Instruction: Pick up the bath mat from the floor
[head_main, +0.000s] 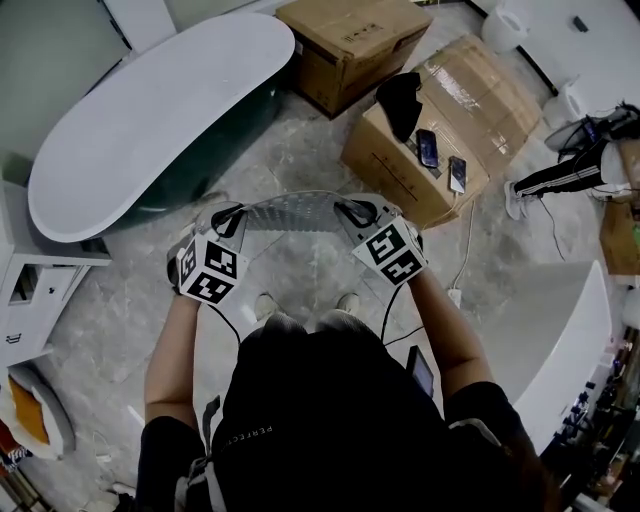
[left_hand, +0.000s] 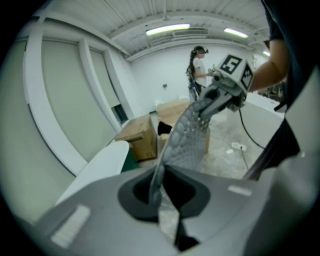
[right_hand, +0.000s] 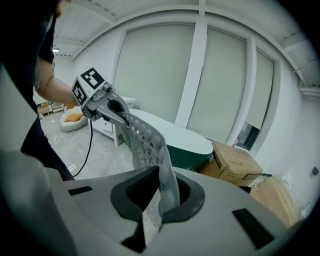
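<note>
While left tool (head_main: 235, 216) and right tool (head_main: 351, 211) pinch bath mat (head_main: 296, 212) ends (stretched between), shirt (head_main: 300, 400) reads "PERFECT".

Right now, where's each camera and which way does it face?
Head view: on the person's head, steeply down at bath mat between left gripper and right gripper; arms, torso, feet show.
Left gripper view: on that gripper, along its jaws, across the mat to right gripper; right forearm shows.
Right gripper view: mirrored, toward left gripper and bathtub; left forearm shows.
All share the mat.
</note>
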